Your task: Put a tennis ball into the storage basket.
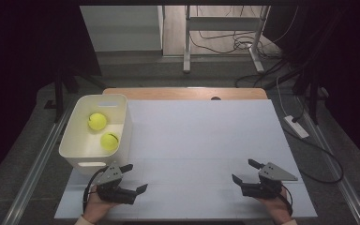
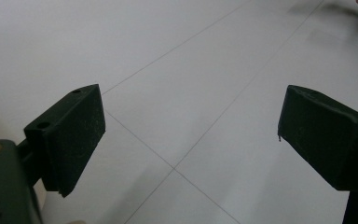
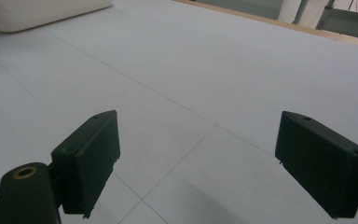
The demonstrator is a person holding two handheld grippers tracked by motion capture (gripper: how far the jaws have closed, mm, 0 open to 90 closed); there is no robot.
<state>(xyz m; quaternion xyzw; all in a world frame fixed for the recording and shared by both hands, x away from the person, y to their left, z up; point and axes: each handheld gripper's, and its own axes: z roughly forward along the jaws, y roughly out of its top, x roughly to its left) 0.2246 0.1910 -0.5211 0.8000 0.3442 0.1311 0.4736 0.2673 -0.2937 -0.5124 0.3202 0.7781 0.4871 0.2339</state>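
Note:
Two yellow-green tennis balls (image 1: 97,121) (image 1: 109,141) lie inside a white plastic bin (image 1: 122,129) at the left side of the table. My left gripper (image 1: 134,178) rests low over the white table surface (image 1: 201,140), just in front of the bin's near right corner, with its jaws wide apart and nothing between them. In the left gripper view the left gripper (image 2: 191,126) has only bare table between its pads. My right gripper (image 1: 246,171) sits near the front right of the table, open and empty. The right gripper (image 3: 198,158) points toward the bin (image 3: 42,11).
The white sheet has a wooden table edge (image 1: 183,93) showing at the back. Beyond the table stand a metal desk frame (image 1: 225,33) and loose cables (image 1: 225,44) on the floor. A white power strip (image 1: 296,126) lies off the right side.

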